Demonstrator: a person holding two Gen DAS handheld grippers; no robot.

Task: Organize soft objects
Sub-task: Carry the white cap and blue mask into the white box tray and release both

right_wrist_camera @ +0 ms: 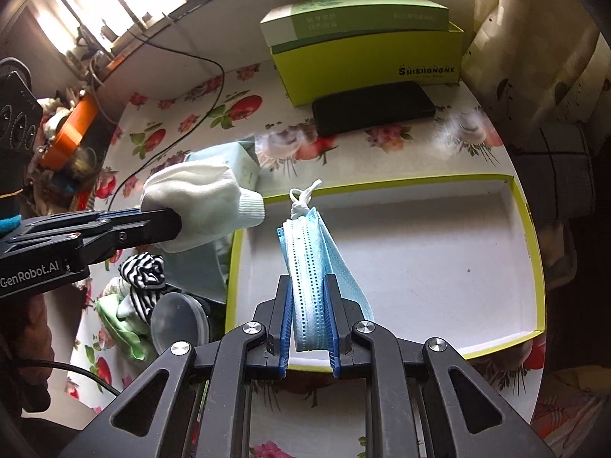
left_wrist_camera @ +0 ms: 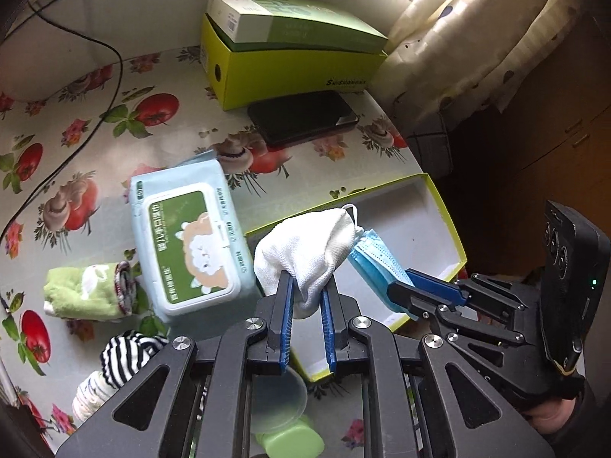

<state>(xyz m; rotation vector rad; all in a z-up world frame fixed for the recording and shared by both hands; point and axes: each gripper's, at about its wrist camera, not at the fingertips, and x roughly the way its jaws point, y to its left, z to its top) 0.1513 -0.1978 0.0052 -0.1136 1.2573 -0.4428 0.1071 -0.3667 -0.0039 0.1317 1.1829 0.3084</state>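
Note:
My left gripper (left_wrist_camera: 307, 286) is shut on a white sock (left_wrist_camera: 305, 244), which hangs over the left rim of a shallow lime-edged box tray (left_wrist_camera: 420, 221). Just to its right, my right gripper (left_wrist_camera: 404, 286) is shut on a folded blue face mask (left_wrist_camera: 374, 259). In the right wrist view the mask (right_wrist_camera: 309, 252) stands pinched between the blue pads of the right gripper (right_wrist_camera: 307, 286), above the tray's white floor (right_wrist_camera: 439, 244). The left gripper (right_wrist_camera: 168, 225) enters from the left with the sock (right_wrist_camera: 198, 198). The tray floor is bare.
On the flowered tablecloth lie a wet-wipes pack (left_wrist_camera: 187, 244), a rolled green towel (left_wrist_camera: 84, 290), a striped sock (left_wrist_camera: 126, 355) and a clear plastic lid (right_wrist_camera: 175, 320). A black phone (left_wrist_camera: 301, 118) and a green box (left_wrist_camera: 294, 65) sit at the back. A cable runs along the left.

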